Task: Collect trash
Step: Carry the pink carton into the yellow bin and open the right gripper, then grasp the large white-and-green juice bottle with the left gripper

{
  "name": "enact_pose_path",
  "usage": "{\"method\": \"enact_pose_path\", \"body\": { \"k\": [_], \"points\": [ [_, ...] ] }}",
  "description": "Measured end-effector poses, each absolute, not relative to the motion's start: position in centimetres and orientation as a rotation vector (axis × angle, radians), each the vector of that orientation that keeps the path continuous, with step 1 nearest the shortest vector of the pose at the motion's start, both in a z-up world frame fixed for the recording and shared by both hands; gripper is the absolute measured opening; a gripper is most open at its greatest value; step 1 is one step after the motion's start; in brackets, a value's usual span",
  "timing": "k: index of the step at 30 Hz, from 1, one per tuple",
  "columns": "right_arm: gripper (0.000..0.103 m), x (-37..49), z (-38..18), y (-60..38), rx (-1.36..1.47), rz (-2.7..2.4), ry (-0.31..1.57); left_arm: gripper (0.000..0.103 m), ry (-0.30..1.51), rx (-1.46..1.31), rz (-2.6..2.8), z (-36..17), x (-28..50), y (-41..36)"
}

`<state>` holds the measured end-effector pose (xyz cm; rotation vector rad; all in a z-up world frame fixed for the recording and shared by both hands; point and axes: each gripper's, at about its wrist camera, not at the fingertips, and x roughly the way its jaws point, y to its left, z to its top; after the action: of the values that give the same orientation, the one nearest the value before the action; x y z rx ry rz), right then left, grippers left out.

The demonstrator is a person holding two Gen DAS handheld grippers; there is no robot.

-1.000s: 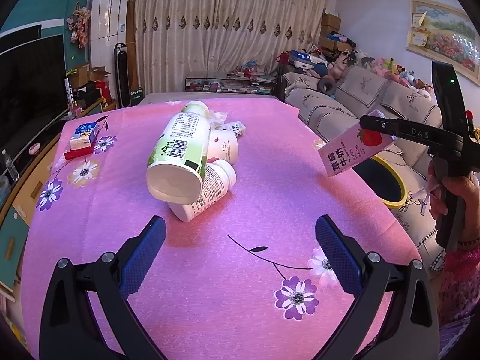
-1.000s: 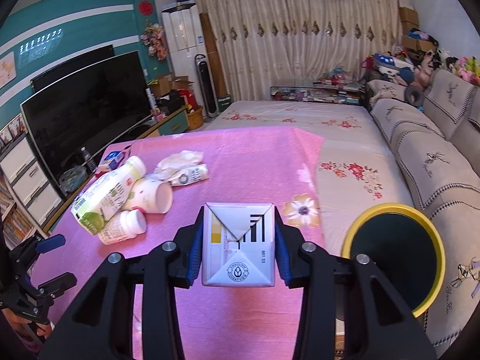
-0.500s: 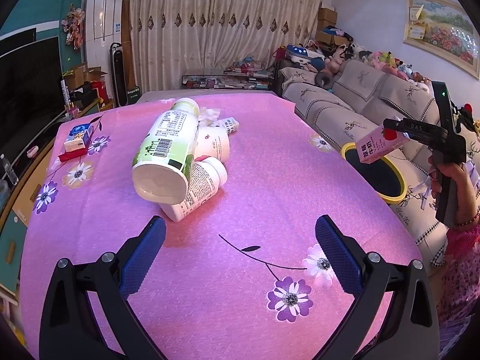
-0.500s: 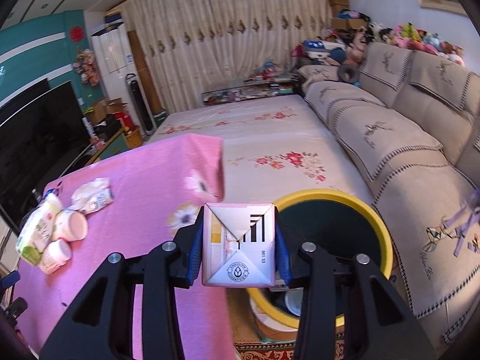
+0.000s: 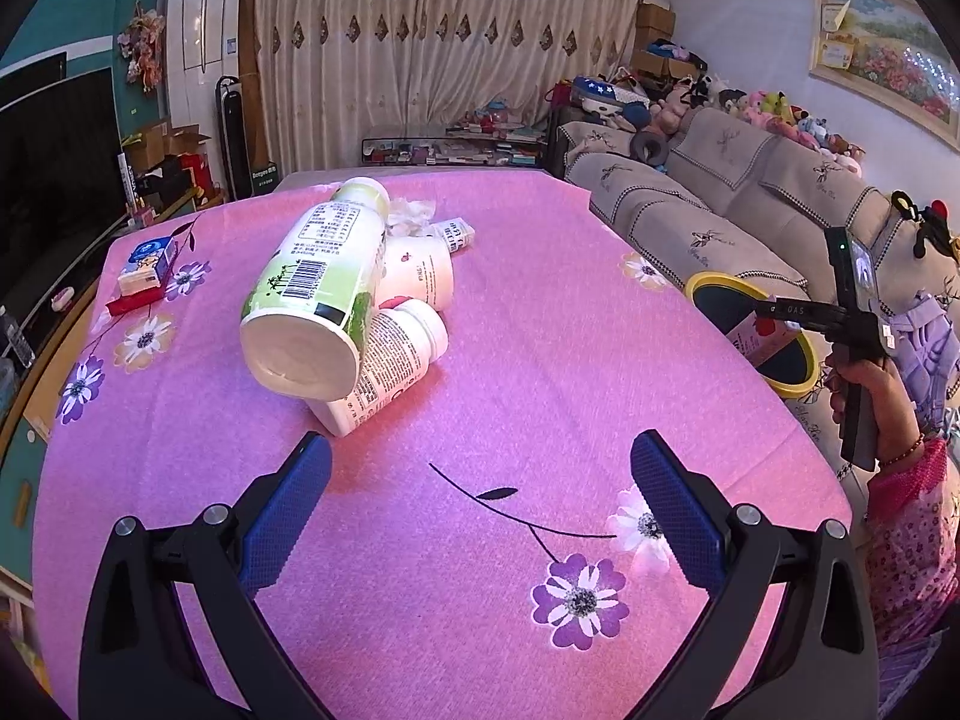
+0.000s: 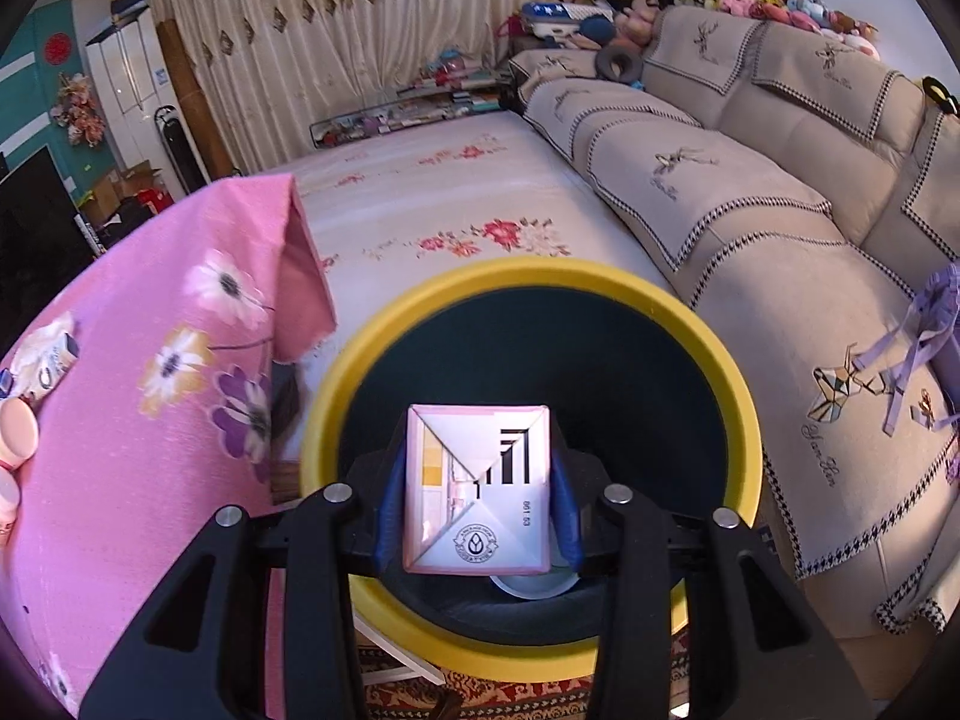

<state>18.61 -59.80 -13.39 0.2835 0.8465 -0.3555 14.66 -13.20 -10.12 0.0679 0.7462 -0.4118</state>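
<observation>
Right tool (image 6: pixel 477 501) grips a milk carton (image 6: pixel 477 489) above the yellow-rimmed bin (image 6: pixel 528 276); left tool (image 5: pixel 480 501) gapes wide near the bottles (image 5: pixel 318 294).

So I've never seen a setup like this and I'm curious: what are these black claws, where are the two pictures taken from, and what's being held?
They are two hand-held grippers, each with a fisheye camera looking along its jaws. A person holds one per hand.

The left gripper hangs open over the pink tablecloth, where a big green-labelled bottle lies on smaller white bottles.

The right gripper is shut on a pink milk carton, above a yellow-rimmed bin beside the table.
</observation>
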Motion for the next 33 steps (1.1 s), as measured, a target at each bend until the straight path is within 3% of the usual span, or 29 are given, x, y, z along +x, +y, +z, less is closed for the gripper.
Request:
{"method": "enact_pose_path", "body": {
  "k": [14,33],
  "points": [
    [0.05,17.4,-12.6,-58.3,0.253,-0.356,0.823,0.098,0.742,0.058,-0.386,-10.3,15.2,-12.4],
    [0.051,17.3,-11.5,-56.1,0.243,-0.298,0.814,0.098,0.756,0.009,-0.311,-7.9,22.0,-9.9]
  ]
}}
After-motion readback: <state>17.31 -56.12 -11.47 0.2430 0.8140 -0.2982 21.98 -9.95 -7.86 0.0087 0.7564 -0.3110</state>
